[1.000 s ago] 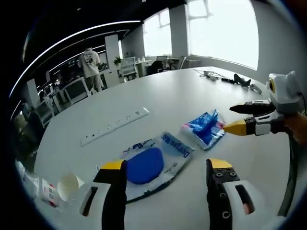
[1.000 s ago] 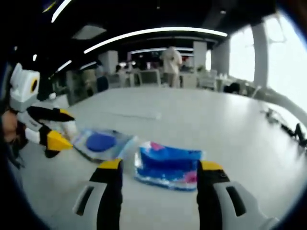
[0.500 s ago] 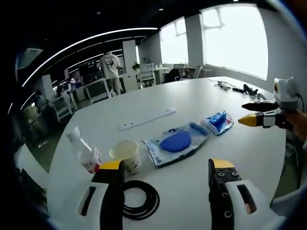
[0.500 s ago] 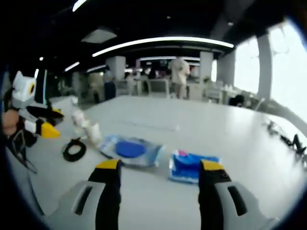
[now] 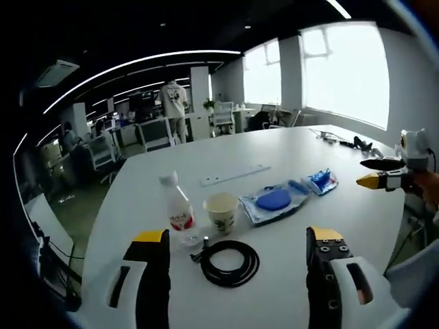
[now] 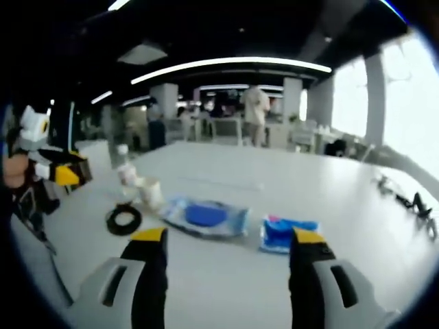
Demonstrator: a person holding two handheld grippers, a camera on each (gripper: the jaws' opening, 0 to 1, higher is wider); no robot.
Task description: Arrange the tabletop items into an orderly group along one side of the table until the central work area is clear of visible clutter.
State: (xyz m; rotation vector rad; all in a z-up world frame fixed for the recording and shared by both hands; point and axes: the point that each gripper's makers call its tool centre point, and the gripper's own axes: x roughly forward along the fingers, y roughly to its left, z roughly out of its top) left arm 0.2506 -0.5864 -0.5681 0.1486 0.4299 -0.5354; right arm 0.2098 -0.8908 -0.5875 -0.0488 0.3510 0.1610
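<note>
Left gripper (image 5: 239,240) and right gripper (image 6: 227,236) are both held w/ jaws wide apart, nothing gripped. A white power strip (image 5: 235,175) is made out in left gripper view; it's too faint to tell in right gripper view. Lined across the white table (image 5: 288,267): plastic bottle (image 5: 177,208), paper cup (image 5: 222,211), black cable coil (image 5: 230,262), clear pouch w/ blue disc (image 5: 275,201), crinkly blue packet (image 6: 289,233).

no legible text, bottle (image 5: 178,212) label blurred

Each hand-held gripper (image 5: 239,241) has white-and-black jaws tipped yellow
</note>
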